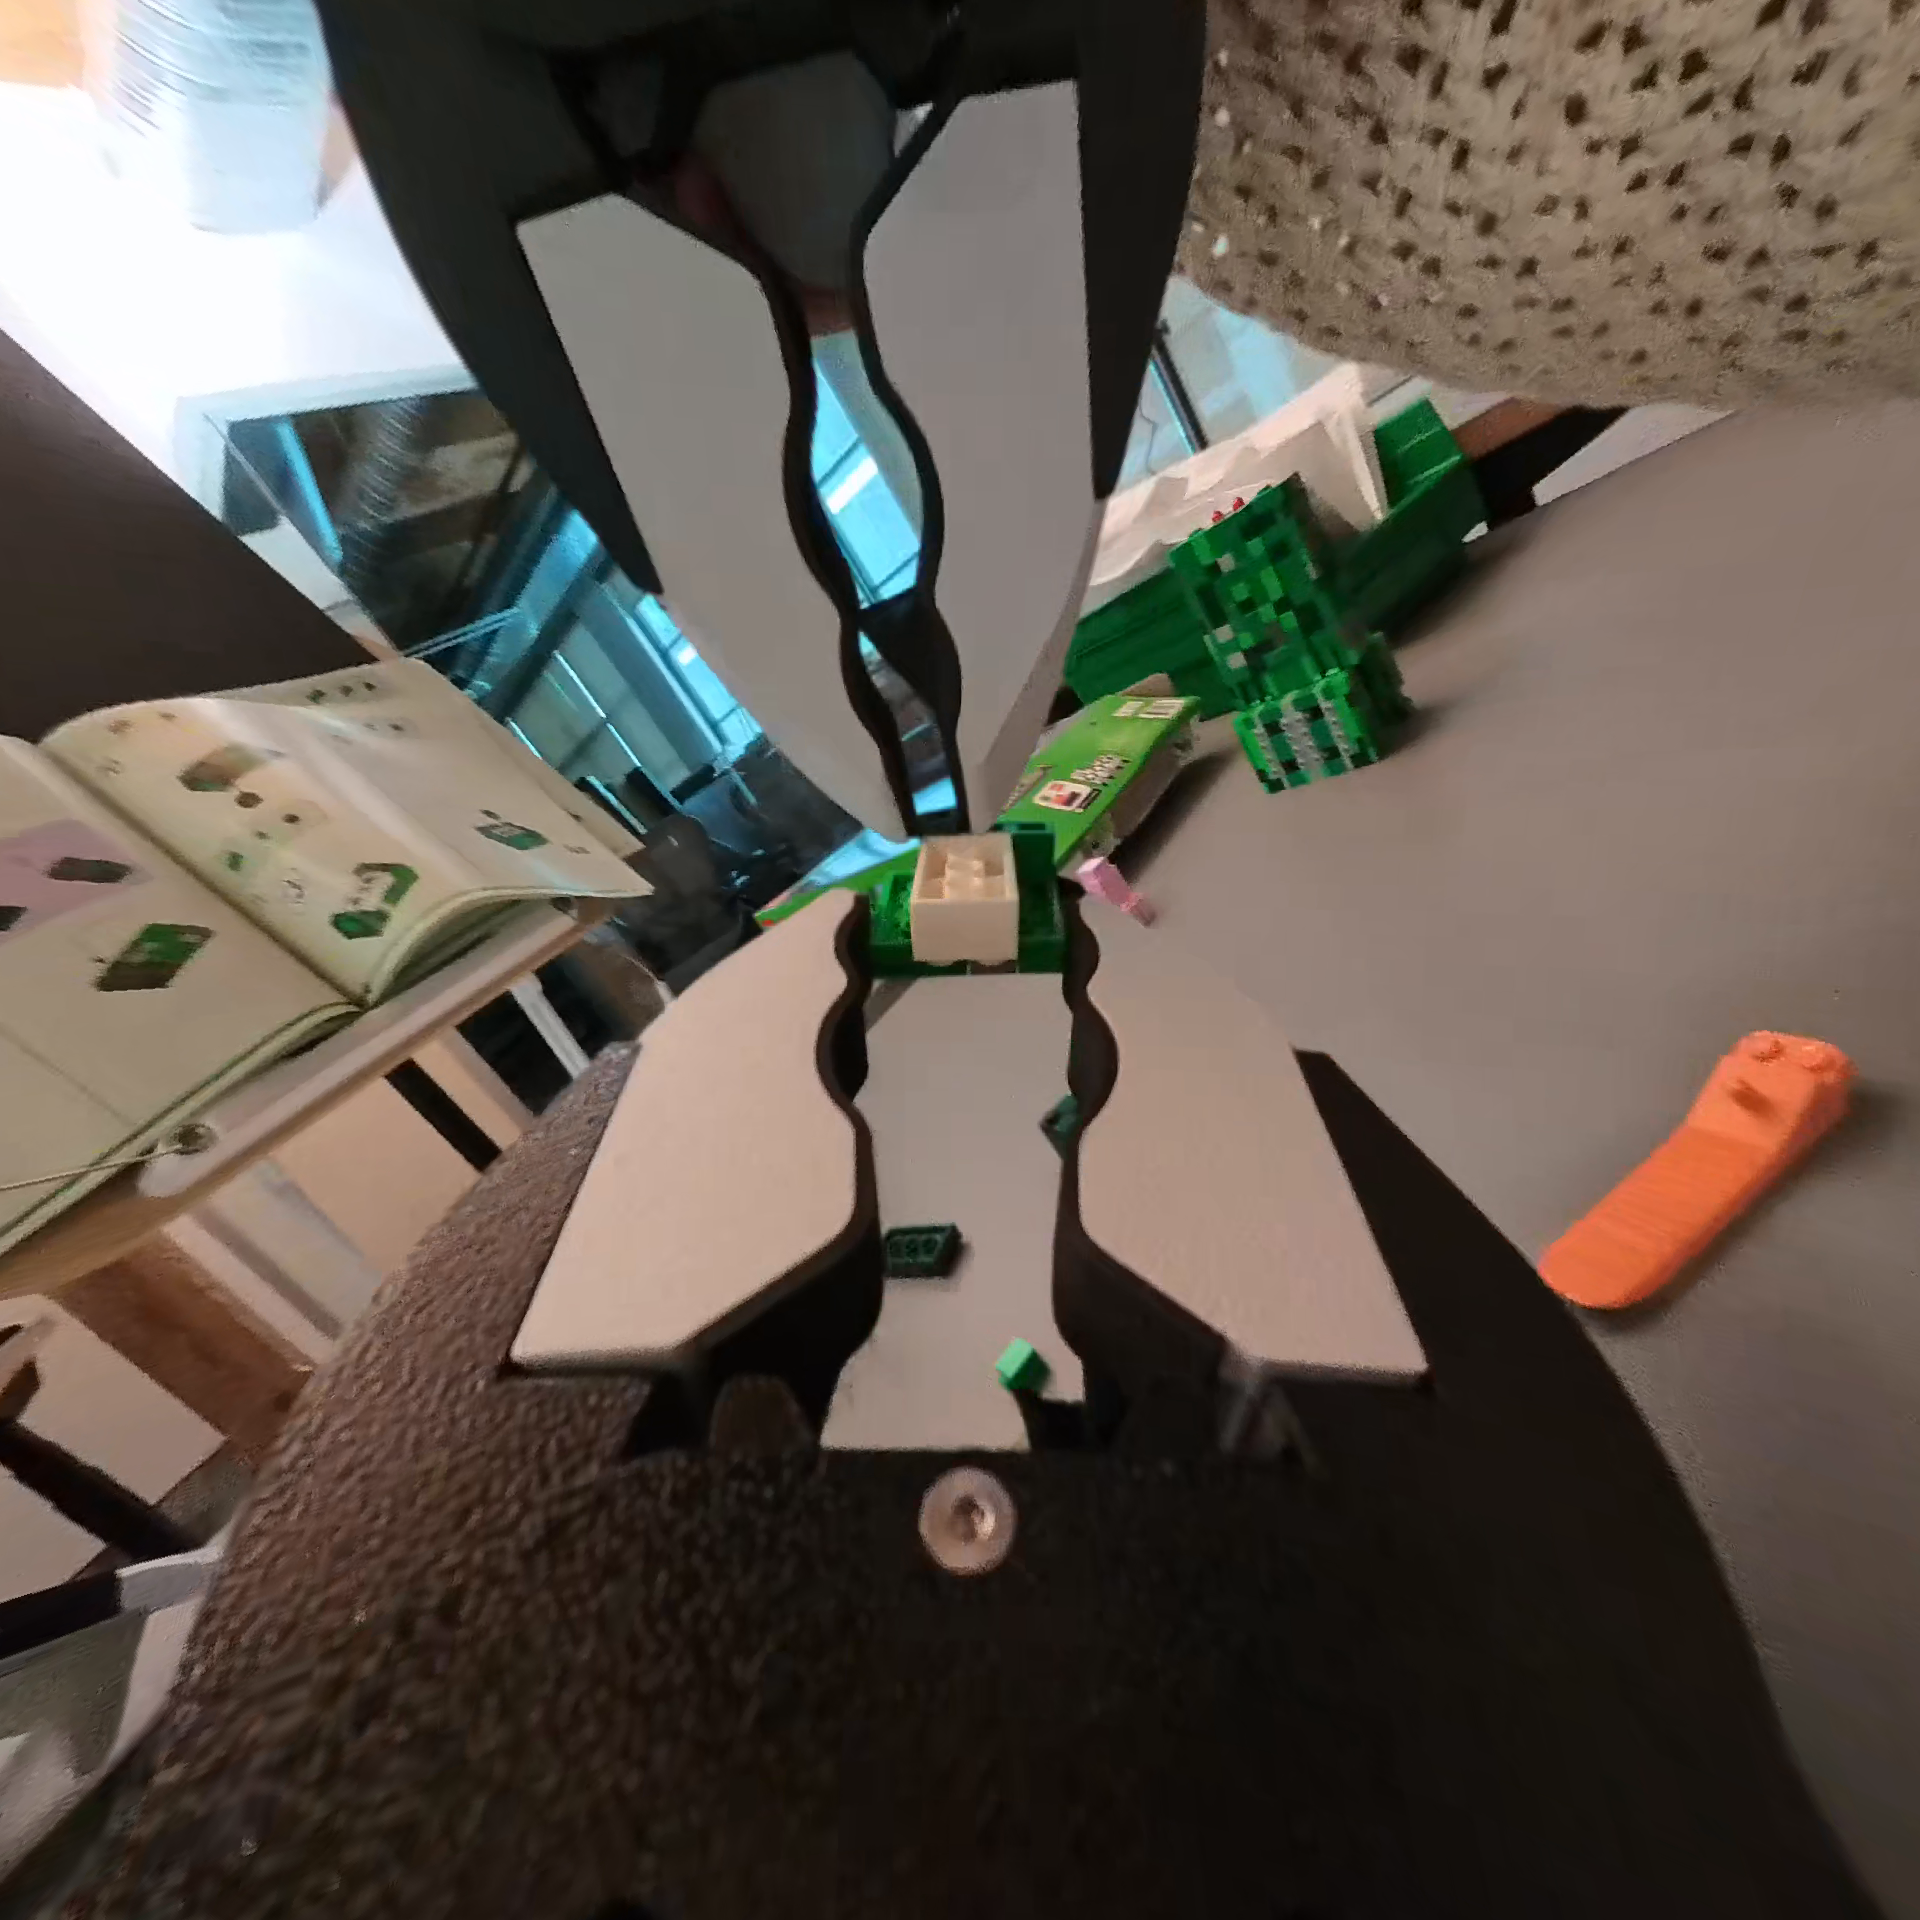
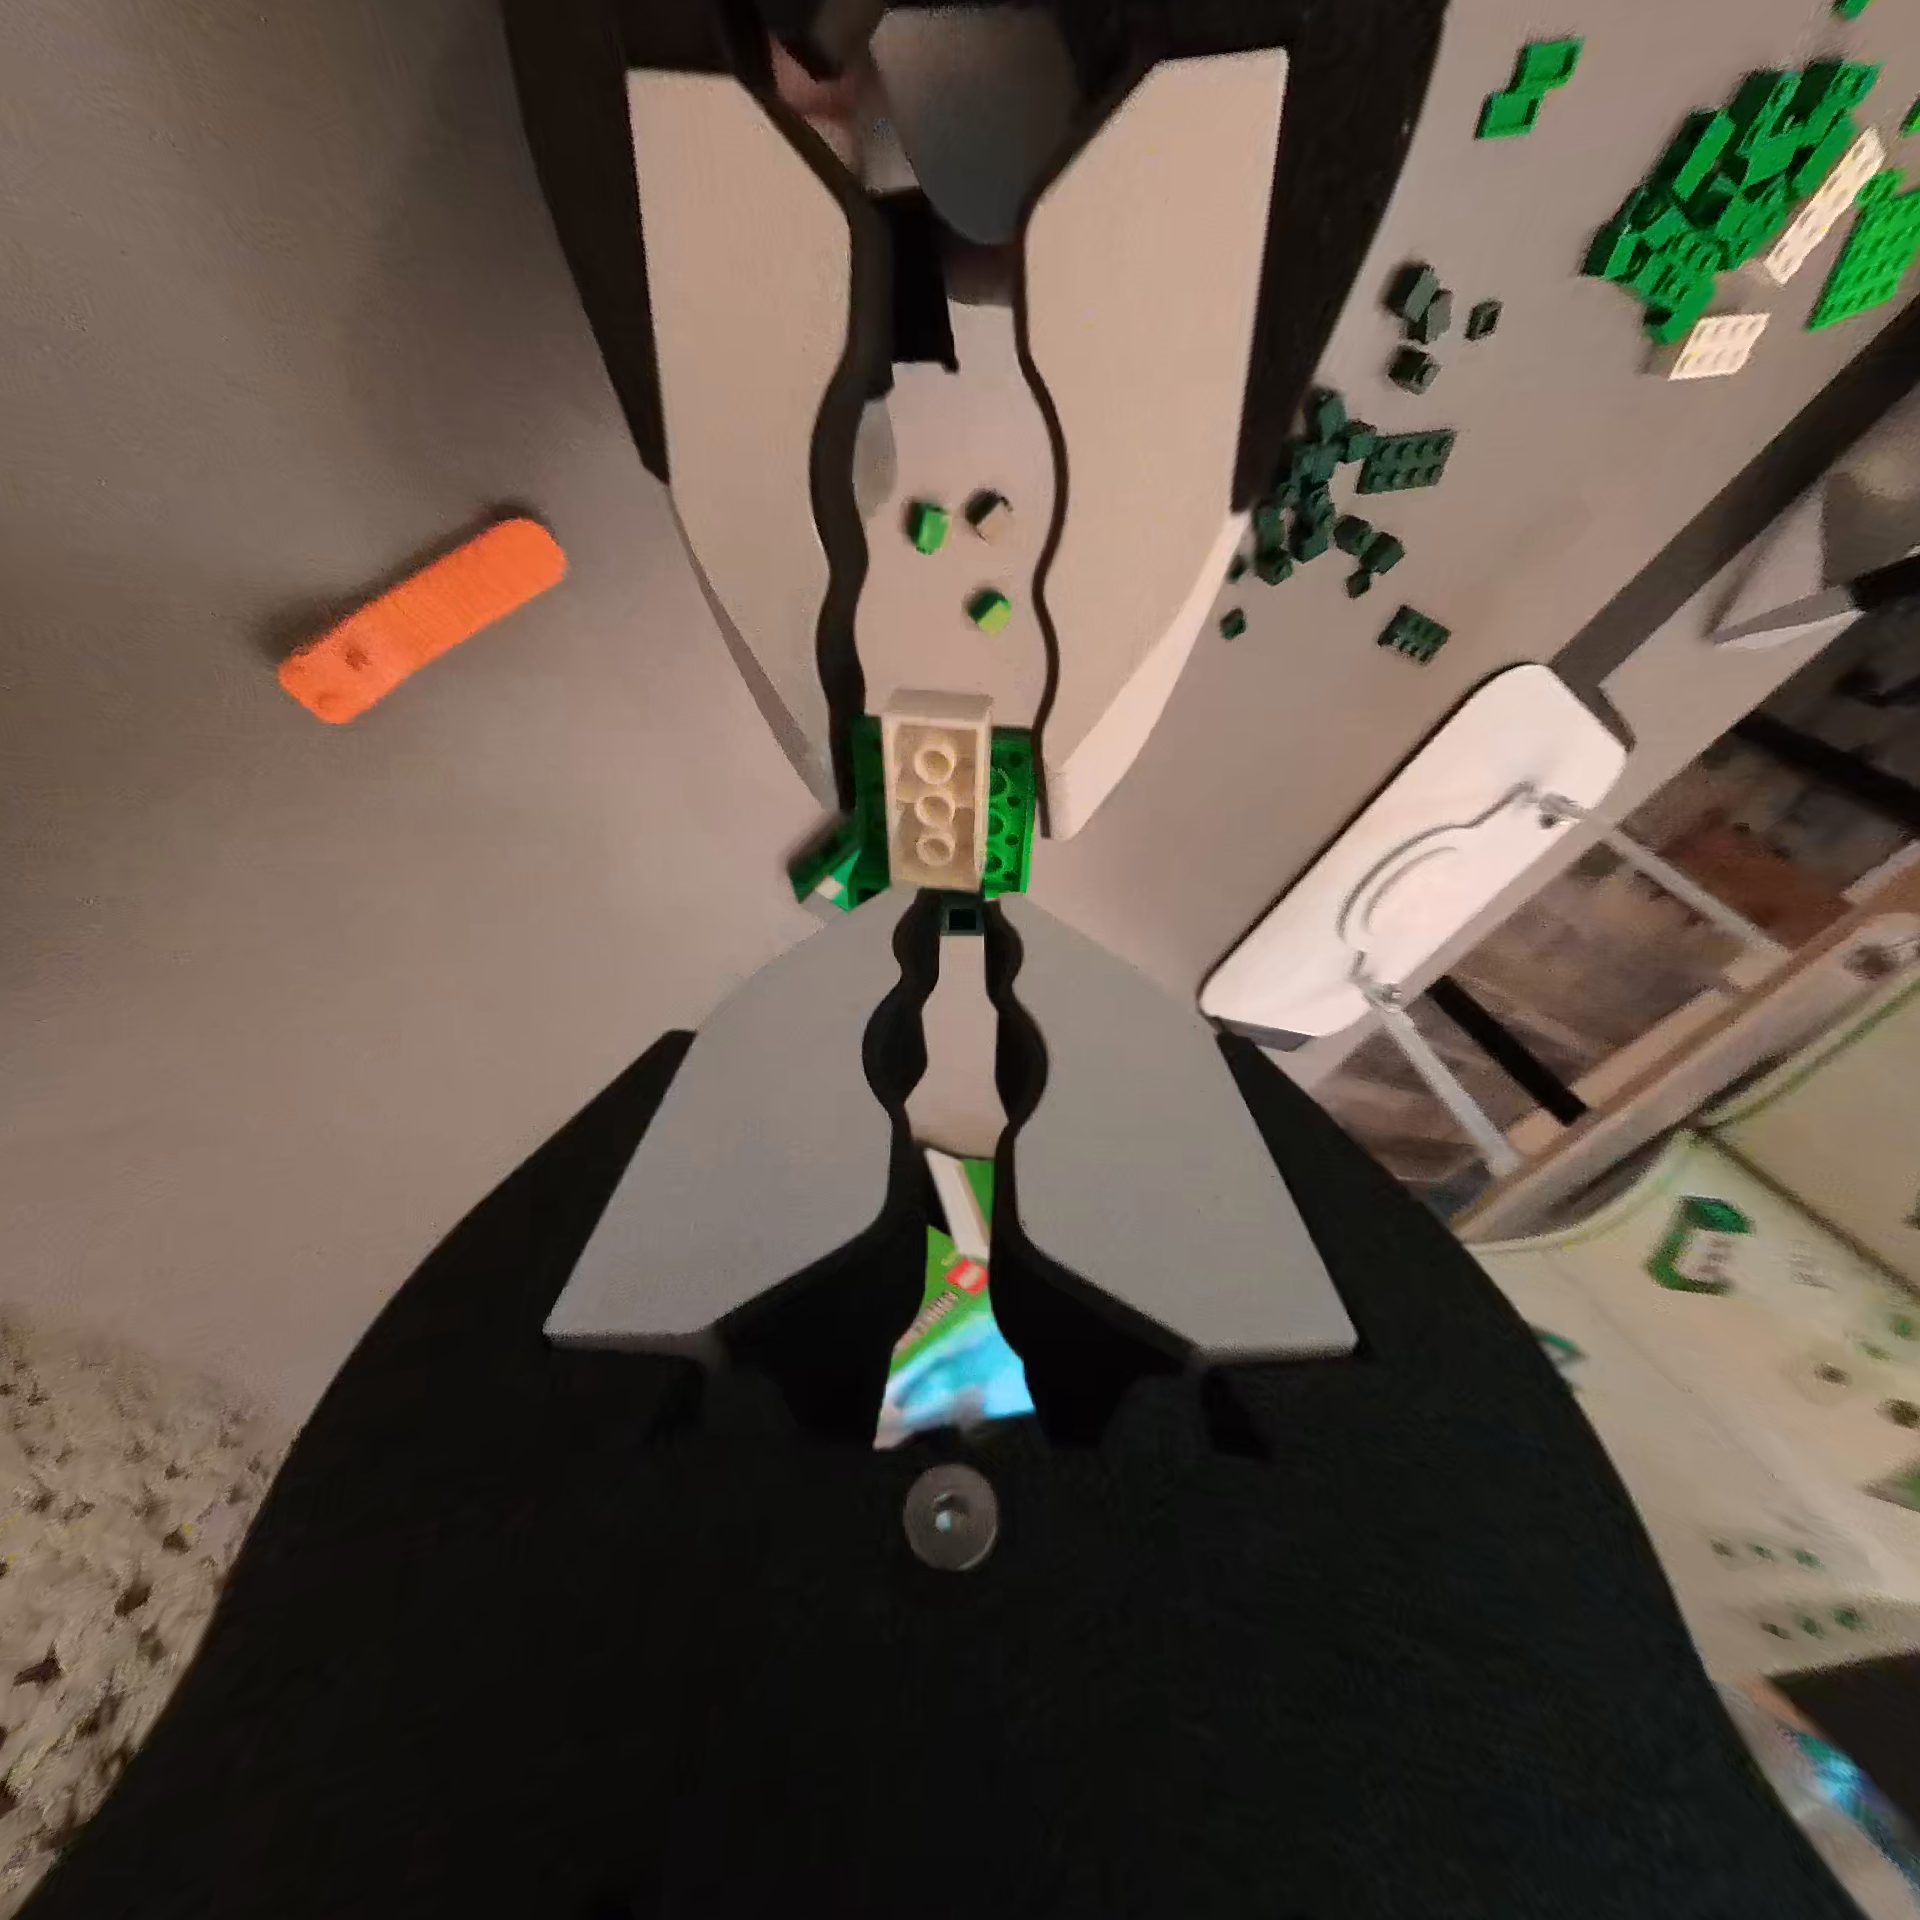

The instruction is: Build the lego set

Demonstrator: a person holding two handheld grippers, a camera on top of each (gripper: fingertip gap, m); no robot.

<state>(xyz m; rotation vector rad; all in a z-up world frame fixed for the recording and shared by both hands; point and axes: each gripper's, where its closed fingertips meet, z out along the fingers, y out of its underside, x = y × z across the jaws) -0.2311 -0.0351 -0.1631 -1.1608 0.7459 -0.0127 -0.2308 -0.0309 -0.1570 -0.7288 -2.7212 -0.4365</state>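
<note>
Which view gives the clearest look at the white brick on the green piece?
The right wrist view: the white brick faces the camera with its three hollow tubes plain, seated in the green piece. The left wrist view shows the same brick smaller, from its other side.

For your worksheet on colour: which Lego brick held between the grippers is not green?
The white brick, studs showing, seated on the green piece.

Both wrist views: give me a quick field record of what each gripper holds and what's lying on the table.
left gripper: shut on the green and white lego piece
right gripper: tips closed at the same piece's edge
held piece: white brick studs-up on green bricks
orange brick separator: flat on grey table, untouched
loose green bricks: scattered pile
built green model: standing behind
instruction booklet: open
</note>
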